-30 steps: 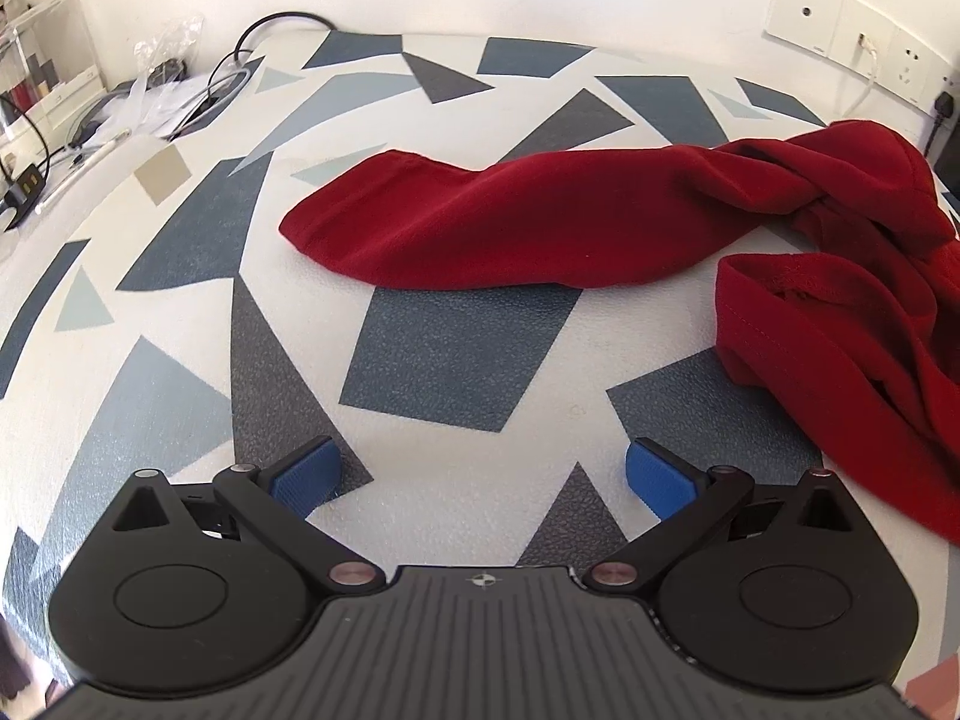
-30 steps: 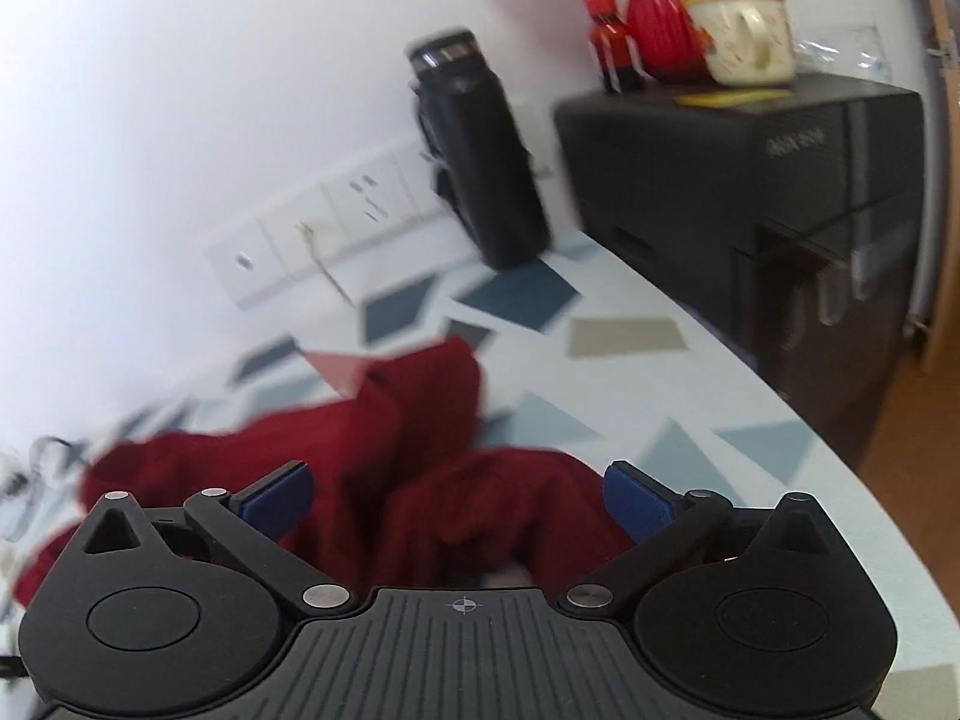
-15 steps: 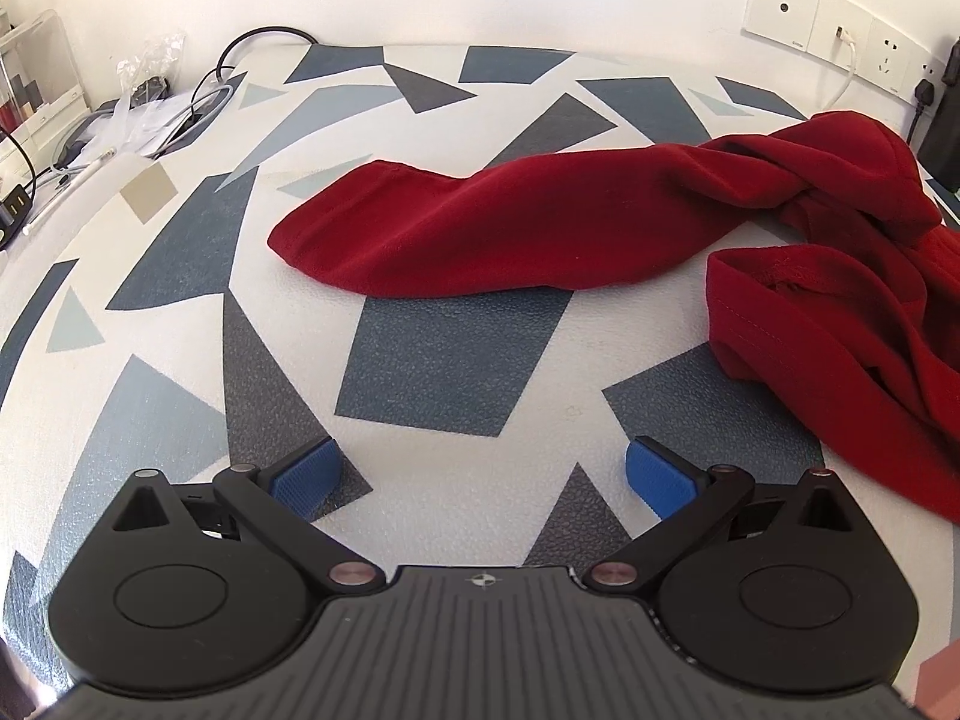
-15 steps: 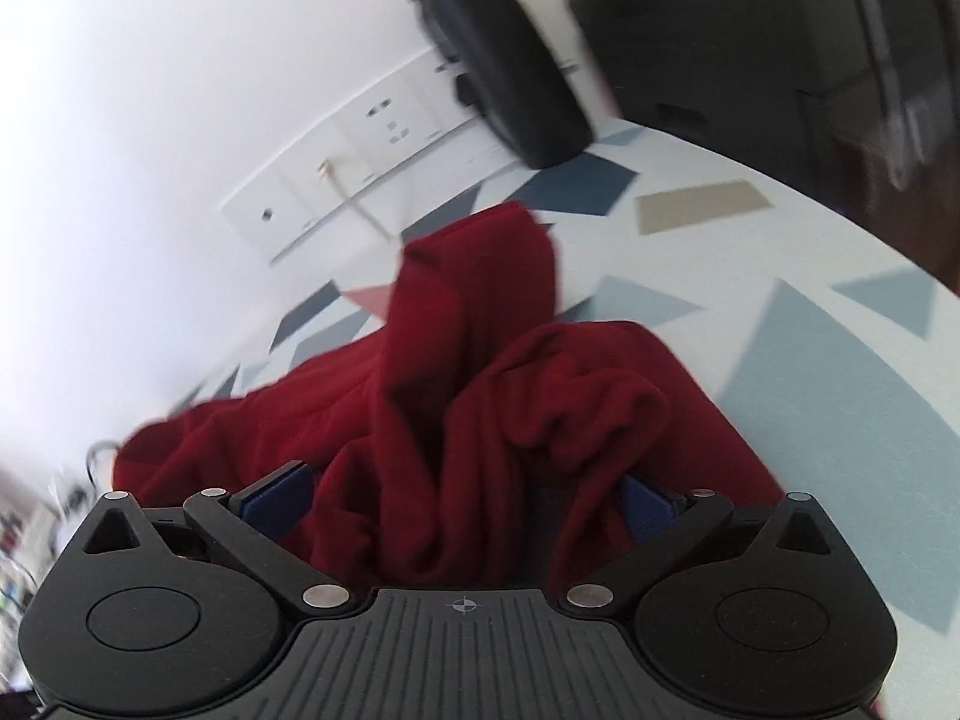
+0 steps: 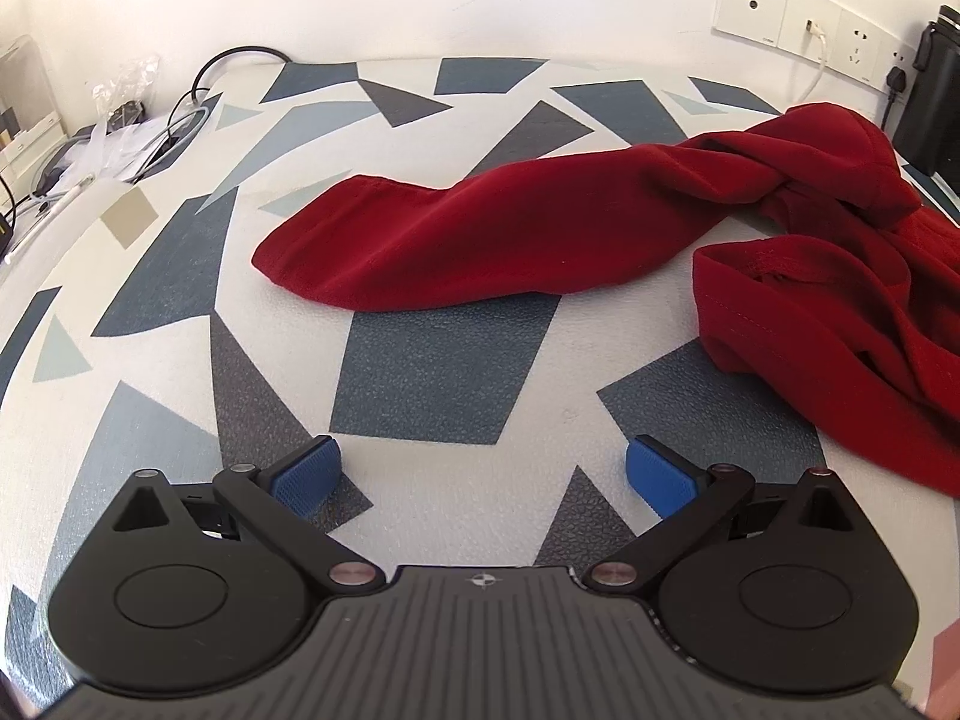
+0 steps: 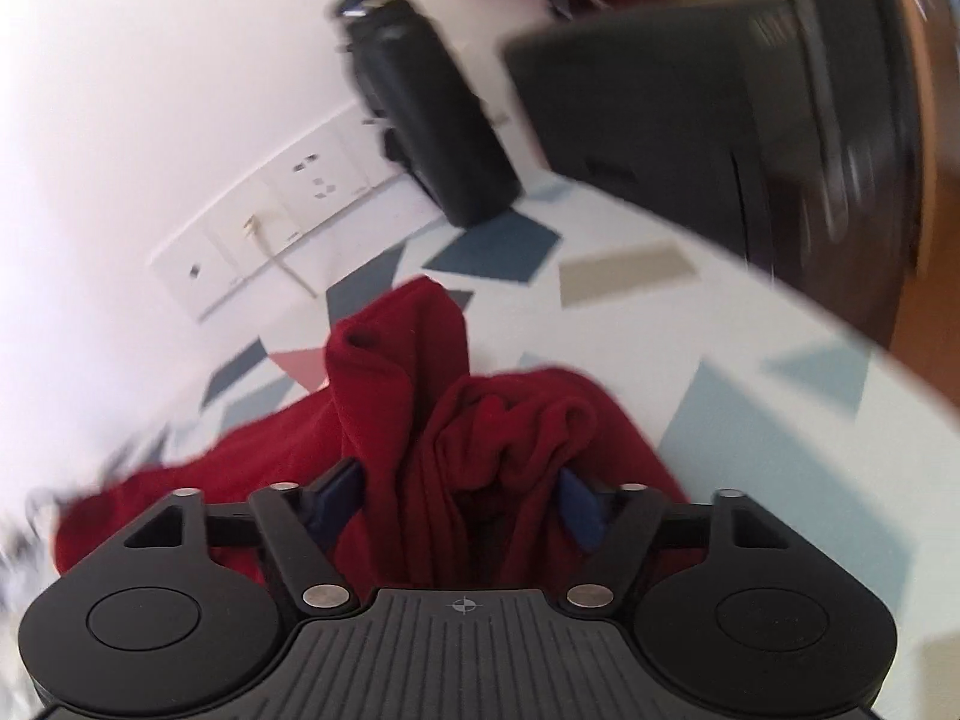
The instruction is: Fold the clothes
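A dark red garment (image 5: 480, 240) lies crumpled on the patterned table (image 5: 432, 378), one long part stretched left and a bunched heap at the right. My left gripper (image 5: 483, 474) hovers open over bare table in front of it, with nothing between its blue pads. In the right wrist view the garment (image 6: 498, 420) rises in a ridge straight ahead. My right gripper (image 6: 462, 501) has its jaws closing around a bunch of that cloth. The folds fill the gap and partly cover the right pad (image 6: 579, 510).
A black bottle (image 6: 432, 114) stands by the wall sockets (image 6: 270, 240) behind the garment, with a black box-like appliance (image 6: 690, 120) to its right past the table's edge. Cables and plastic bags (image 5: 132, 126) lie at the far left corner.
My right gripper has dropped forward into the heap of red cloth and its jaws have narrowed around a bunch of it. The left gripper has stayed where it was, still open.
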The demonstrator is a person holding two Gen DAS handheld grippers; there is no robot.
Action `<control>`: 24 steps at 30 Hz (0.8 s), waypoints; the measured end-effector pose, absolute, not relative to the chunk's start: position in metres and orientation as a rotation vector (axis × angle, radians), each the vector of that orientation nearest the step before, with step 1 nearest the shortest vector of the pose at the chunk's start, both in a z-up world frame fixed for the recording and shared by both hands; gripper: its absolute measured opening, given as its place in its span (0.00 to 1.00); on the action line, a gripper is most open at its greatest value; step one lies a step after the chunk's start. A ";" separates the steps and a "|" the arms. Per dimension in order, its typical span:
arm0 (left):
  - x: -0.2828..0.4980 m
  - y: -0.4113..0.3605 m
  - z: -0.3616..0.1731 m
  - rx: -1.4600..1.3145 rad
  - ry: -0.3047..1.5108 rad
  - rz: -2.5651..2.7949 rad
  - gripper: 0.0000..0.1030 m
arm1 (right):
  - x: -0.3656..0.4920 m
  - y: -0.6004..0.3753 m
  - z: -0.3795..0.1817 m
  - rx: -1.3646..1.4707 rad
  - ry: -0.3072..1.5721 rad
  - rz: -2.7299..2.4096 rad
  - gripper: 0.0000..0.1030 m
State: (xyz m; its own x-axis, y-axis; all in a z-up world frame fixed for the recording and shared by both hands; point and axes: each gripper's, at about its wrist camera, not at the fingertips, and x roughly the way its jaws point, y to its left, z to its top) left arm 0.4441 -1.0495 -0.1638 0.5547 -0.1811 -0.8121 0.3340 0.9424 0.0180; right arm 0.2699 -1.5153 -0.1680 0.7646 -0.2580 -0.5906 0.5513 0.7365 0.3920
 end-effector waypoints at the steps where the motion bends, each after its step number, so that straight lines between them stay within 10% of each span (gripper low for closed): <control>1: 0.444 -1.049 -0.164 0.180 0.934 -0.311 1.00 | 0.271 -1.509 -0.162 0.509 0.543 -0.473 0.81; 4: 0.445 -1.049 -0.164 0.187 0.934 -0.325 1.00 | 0.274 -1.498 -0.154 0.359 0.523 -0.537 0.99; 17: 0.446 -1.048 -0.164 0.192 0.934 -0.337 1.00 | 0.309 -1.488 -0.191 0.402 0.672 -0.528 0.97; 24: 0.446 -1.048 -0.165 0.184 0.935 -0.328 1.00 | 0.295 -1.516 -0.185 0.664 0.599 -0.444 0.23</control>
State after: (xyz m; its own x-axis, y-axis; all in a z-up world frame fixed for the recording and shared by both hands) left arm 0.4458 -1.0482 -0.1646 0.5494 -0.1957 -0.8123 0.3541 0.9351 0.0142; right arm 0.2950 -1.5164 -0.1847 0.7442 -0.1909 -0.6401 0.5569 0.7065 0.4368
